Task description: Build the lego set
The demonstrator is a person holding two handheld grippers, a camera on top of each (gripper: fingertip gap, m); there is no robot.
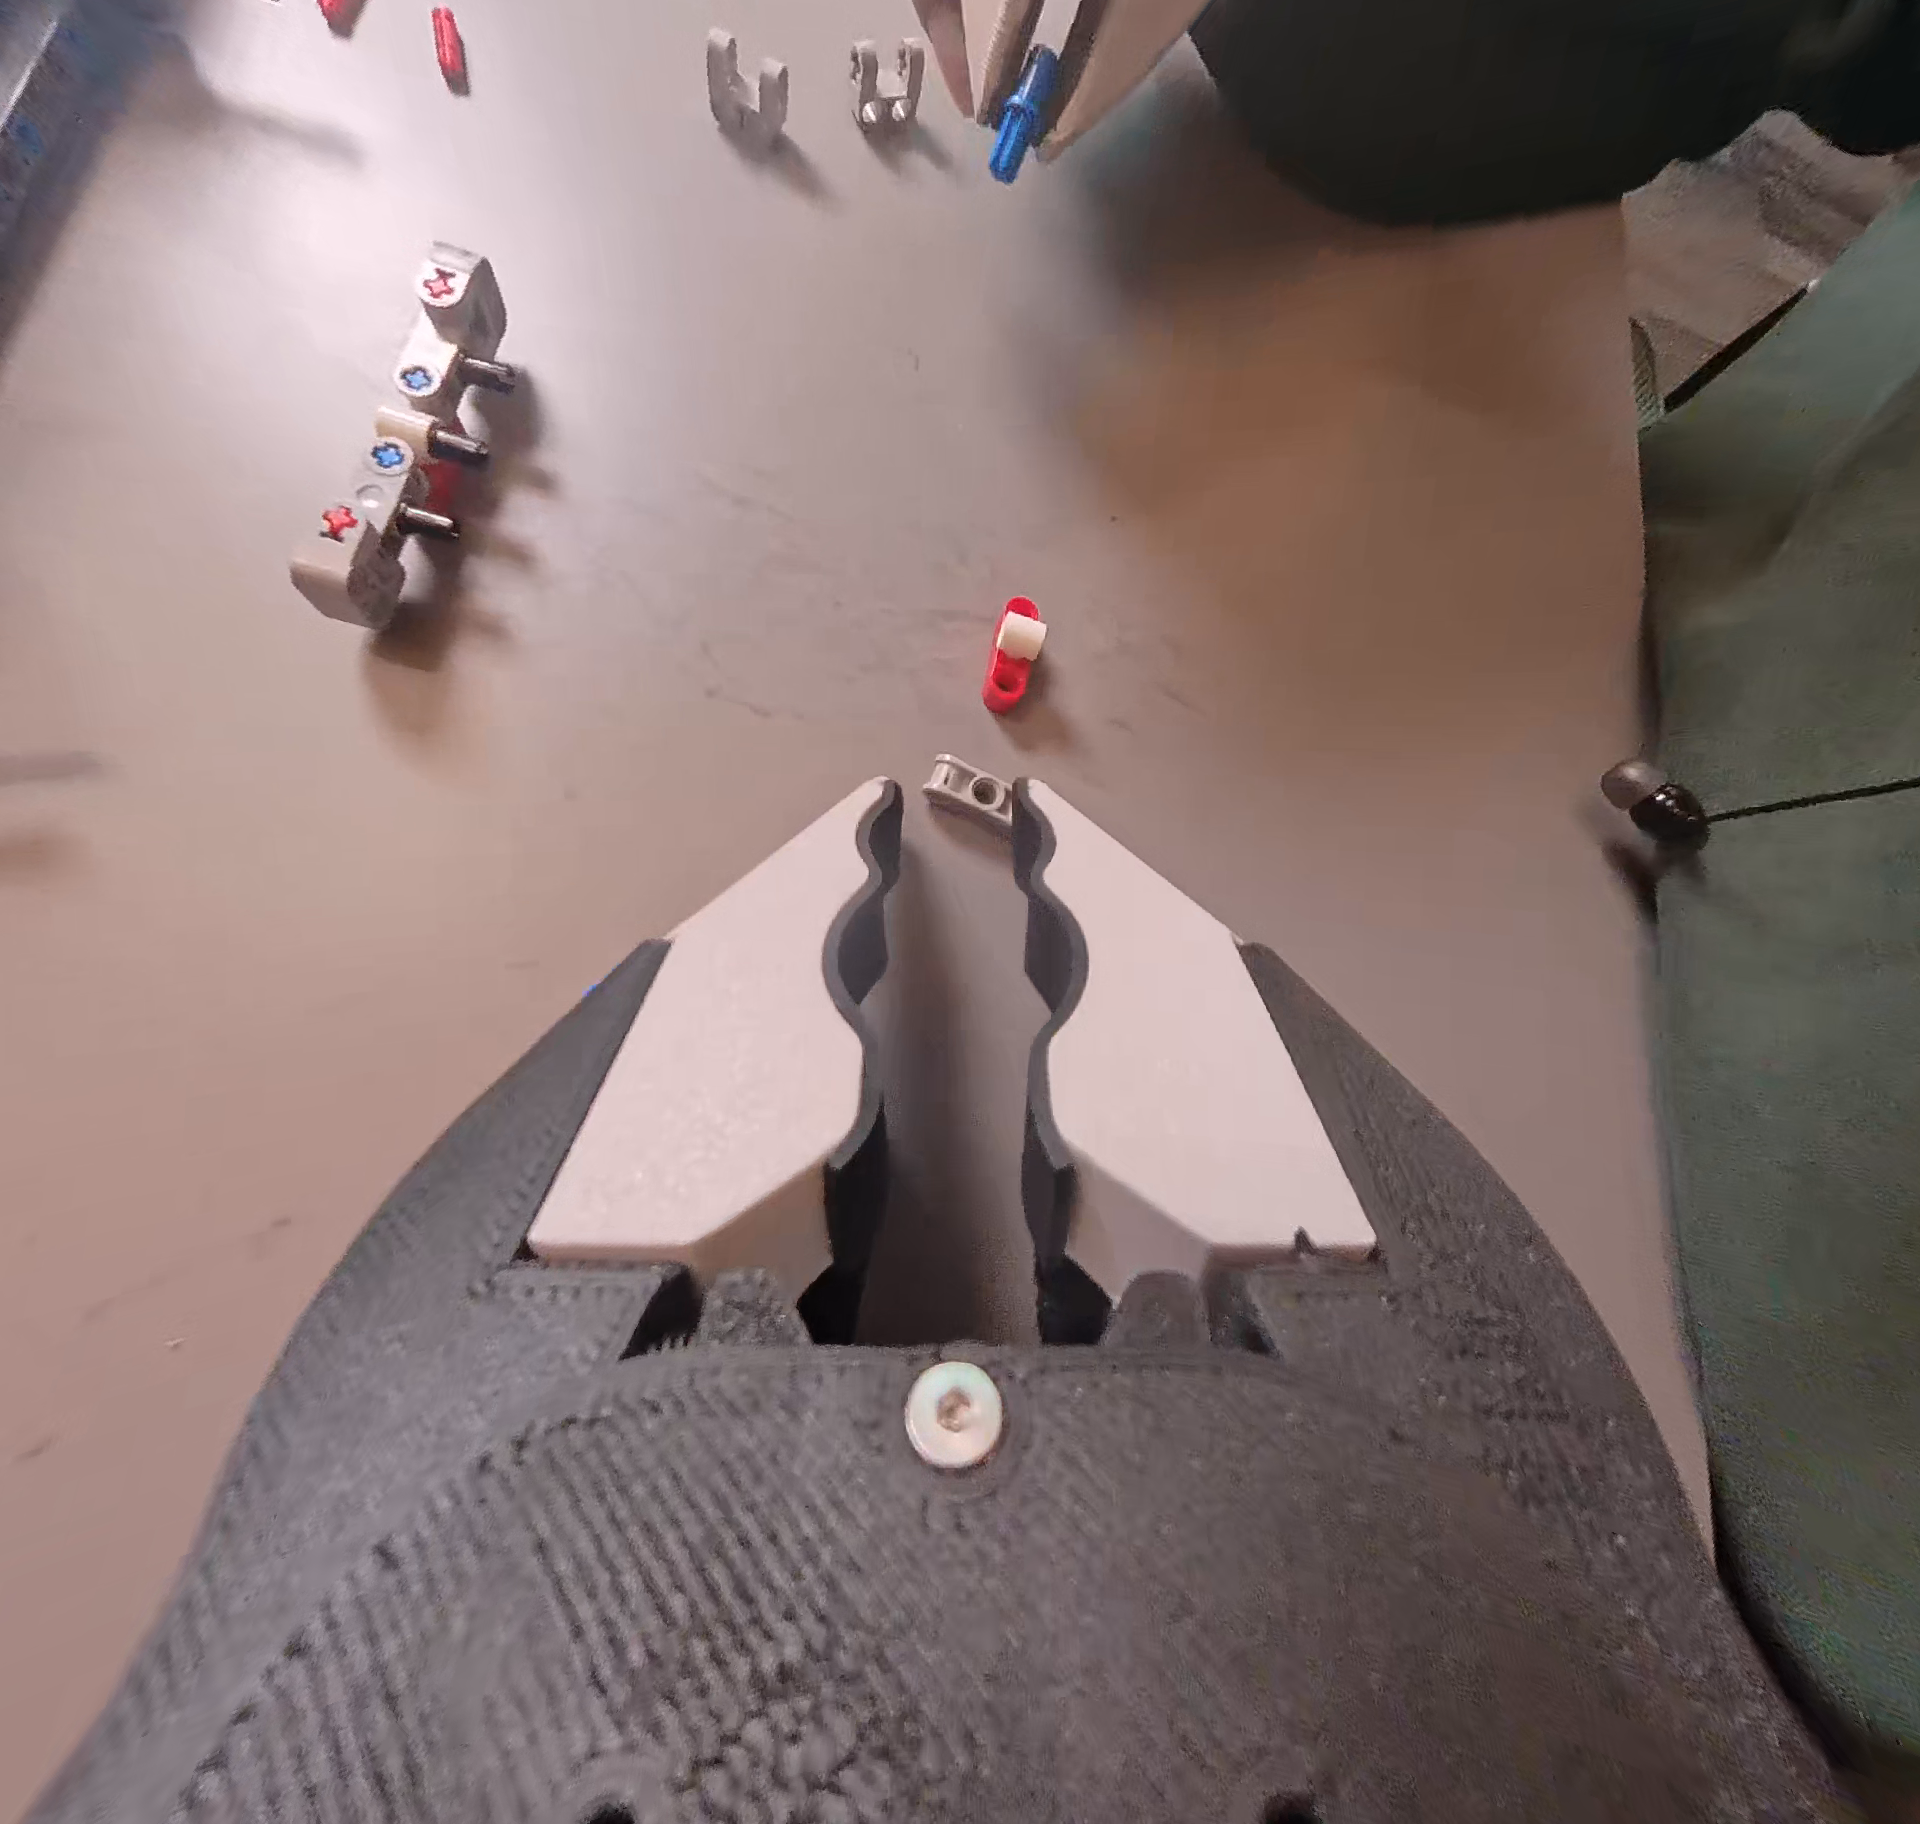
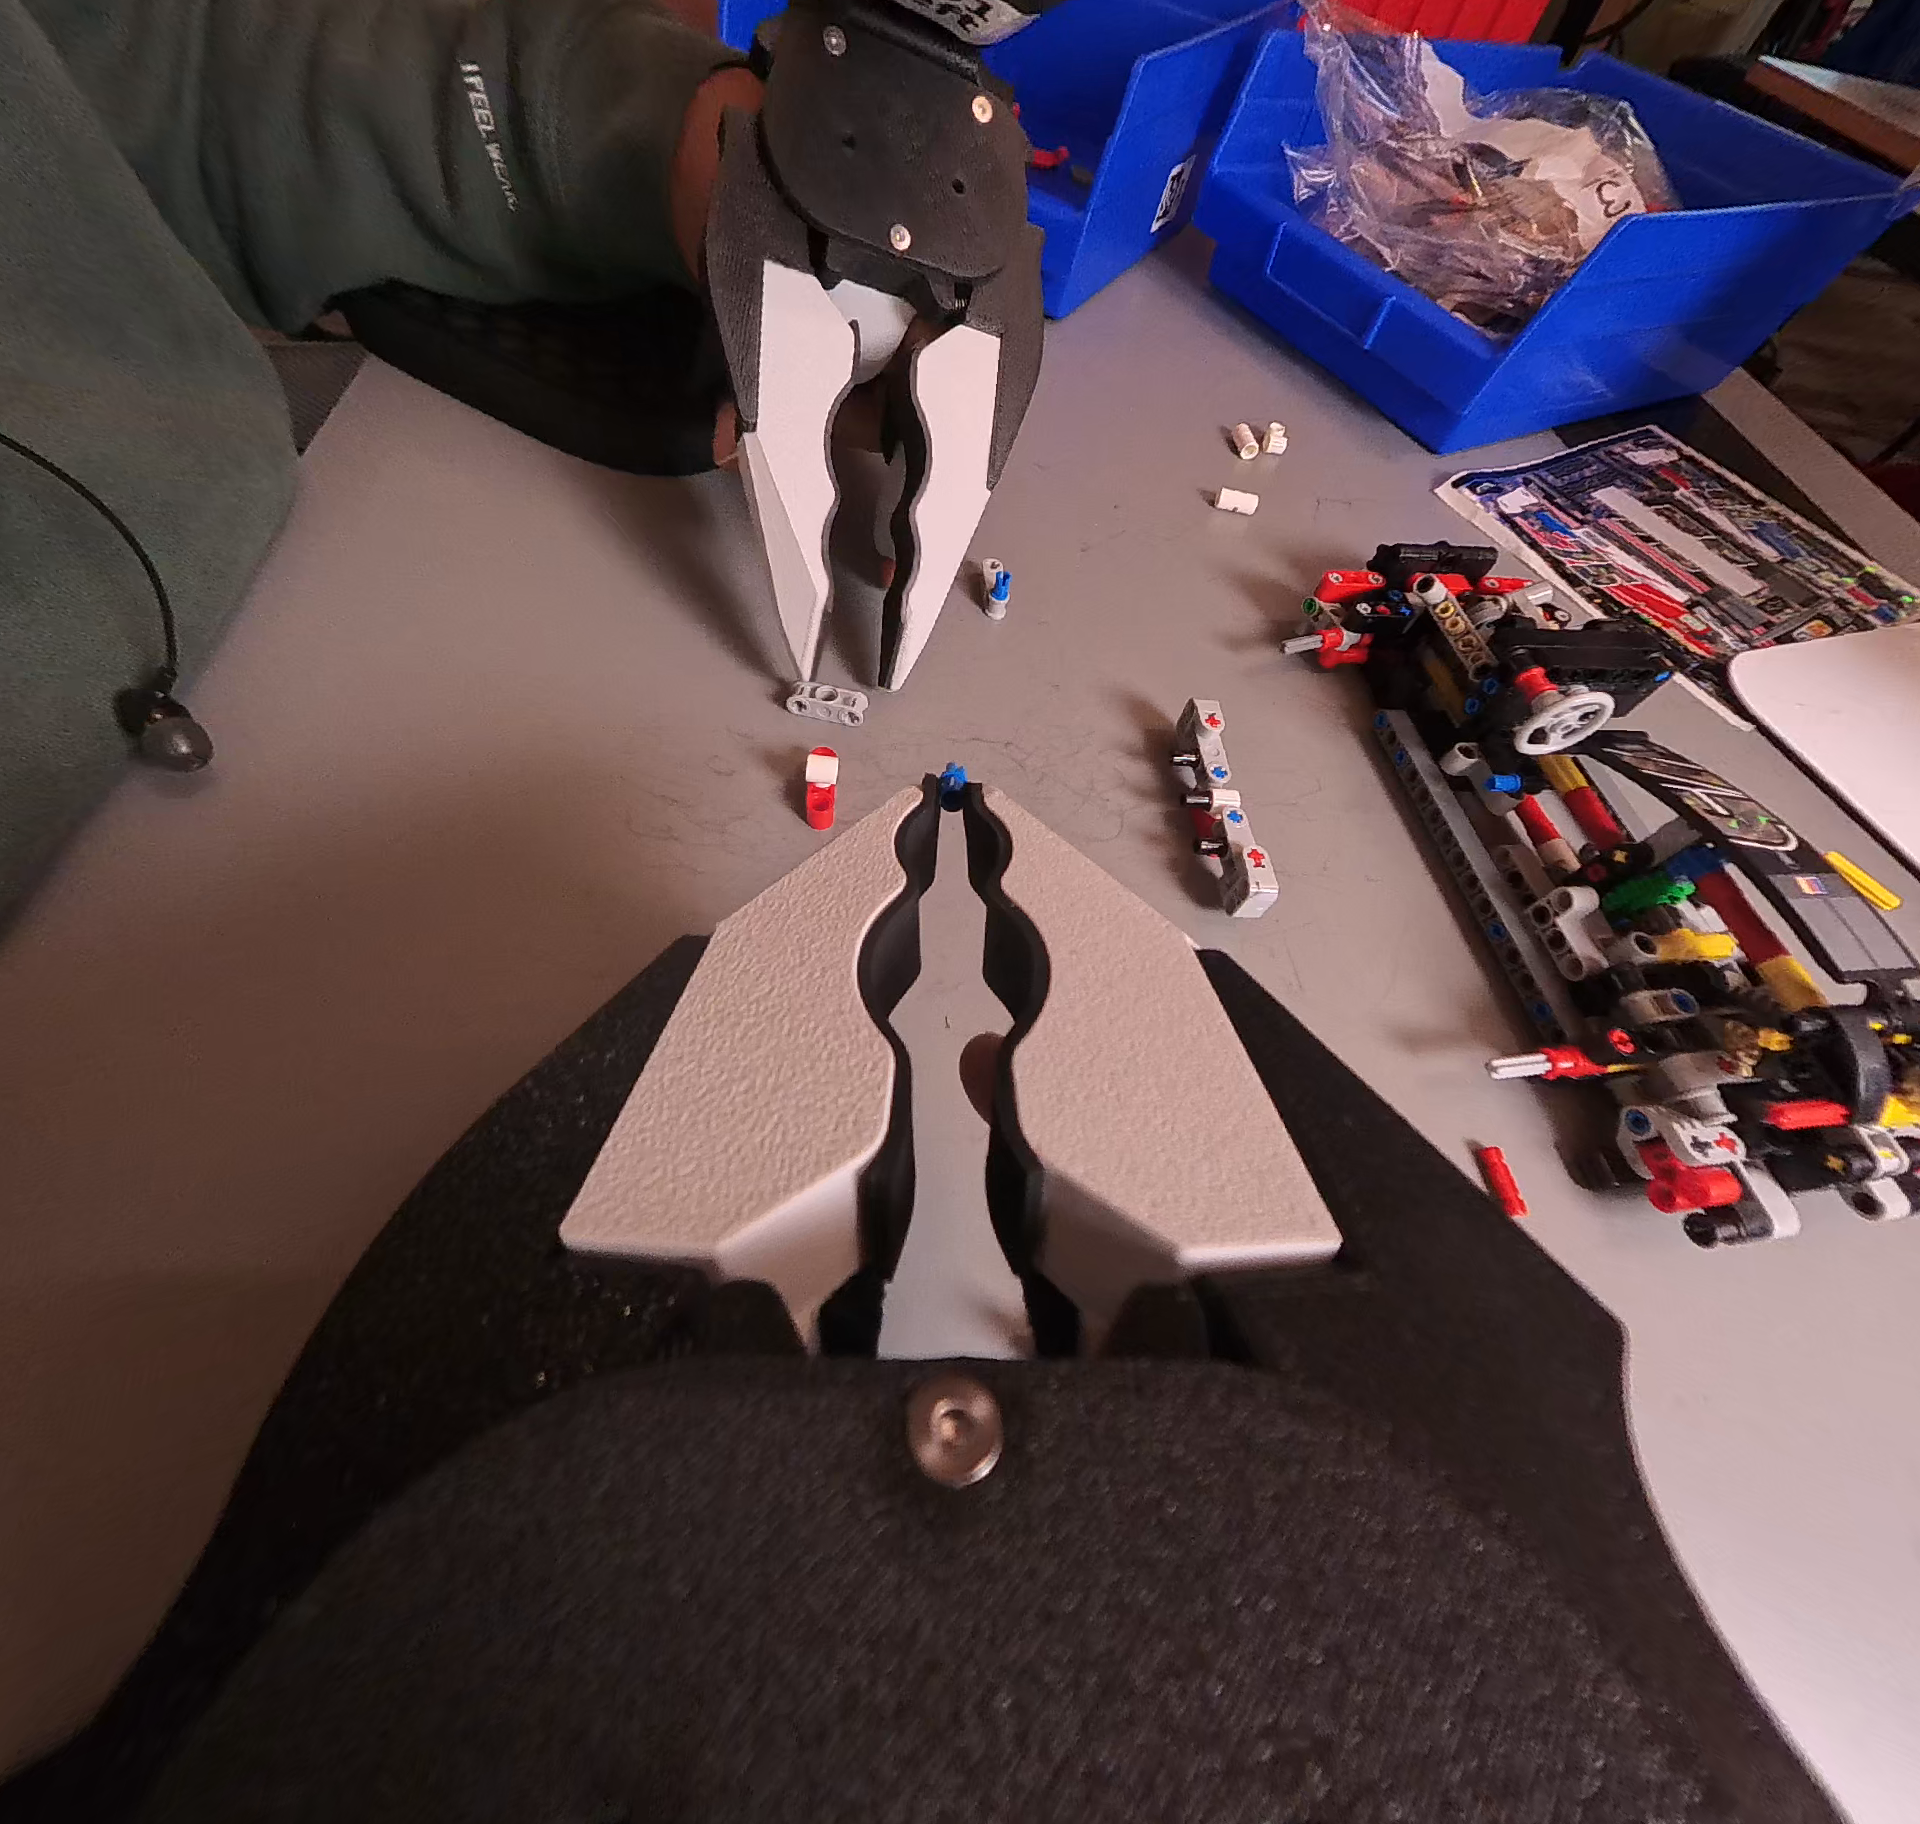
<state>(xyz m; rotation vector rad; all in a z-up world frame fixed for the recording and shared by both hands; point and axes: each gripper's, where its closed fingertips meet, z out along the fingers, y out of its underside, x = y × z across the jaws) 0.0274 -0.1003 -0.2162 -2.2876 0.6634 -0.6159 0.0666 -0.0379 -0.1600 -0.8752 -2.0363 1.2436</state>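
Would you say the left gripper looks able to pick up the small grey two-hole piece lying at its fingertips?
Probably yes: the left gripper is open and empty, the grey two-hole piece lies just ahead of its tips, and nothing stands between them.

Before me is a grey worktop (image 2: pixel 1039 486) with some scratches. Directly on it lie a small grey beam with holes (image 2: pixel 827 701), a red piece with a white bush (image 2: pixel 820 787), and a grey sub-assembly with black pins (image 2: pixel 1224 806). At my right lies the long half-built model (image 2: pixel 1621 901), near it one loose red pin (image 2: pixel 1501 1179). Farther away are three white bushes (image 2: pixel 1252 460), a printed instruction sheet (image 2: pixel 1673 538), and two blue bins (image 2: pixel 1538 320), one holding a plastic bag.
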